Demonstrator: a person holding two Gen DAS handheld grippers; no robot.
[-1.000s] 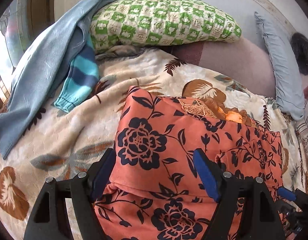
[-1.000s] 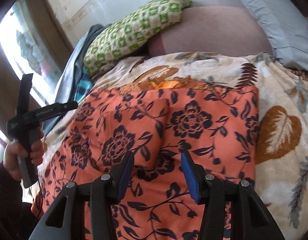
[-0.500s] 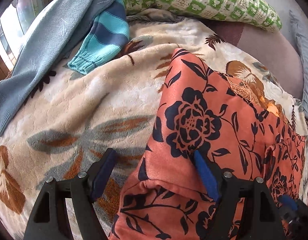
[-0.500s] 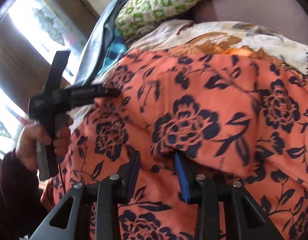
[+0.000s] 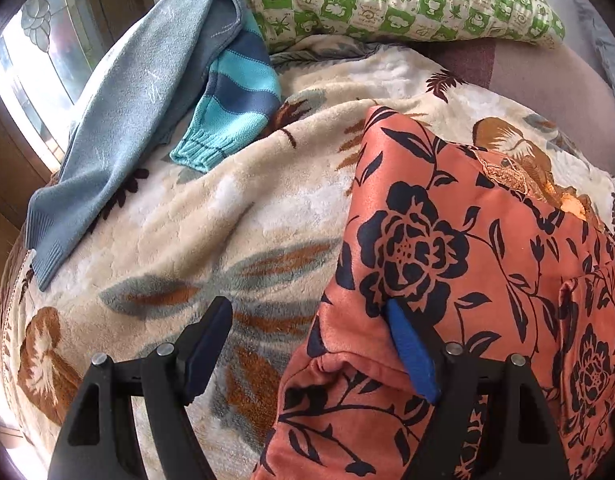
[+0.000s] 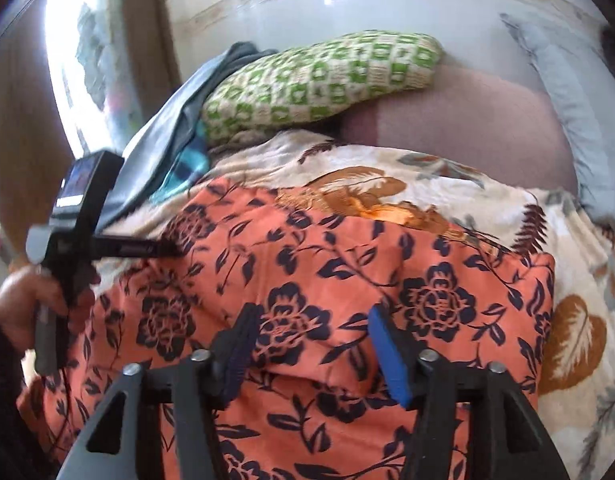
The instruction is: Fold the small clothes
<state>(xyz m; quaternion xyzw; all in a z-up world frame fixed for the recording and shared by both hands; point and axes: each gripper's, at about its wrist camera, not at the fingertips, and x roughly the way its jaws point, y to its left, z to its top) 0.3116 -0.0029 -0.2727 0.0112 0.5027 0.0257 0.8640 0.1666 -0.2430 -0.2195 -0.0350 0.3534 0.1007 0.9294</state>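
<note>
An orange garment with dark blue flowers [image 5: 467, 264] lies folded on a cream floral blanket [image 5: 235, 216]. My left gripper [image 5: 307, 320] is open at the garment's left edge; its right finger rests against the fold, its left finger is over the blanket. In the right wrist view the garment [image 6: 347, 264] fills the middle. My right gripper [image 6: 311, 324] is open, its fingers wide apart just over the cloth. The left gripper [image 6: 163, 246] shows there at the garment's left edge, held by a hand.
A light blue sweater [image 5: 135, 96] and a striped teal sleeve [image 5: 231, 100] lie at the blanket's far left. A green checked pillow [image 5: 403, 0] and a grey-blue pillow [image 6: 567, 112] lie at the back by the wall. A window [image 6: 79, 64] is at left.
My left gripper has slid left off the garment to its edge. My right gripper has opened wider and let go of the pinched cloth, drawing back a little.
</note>
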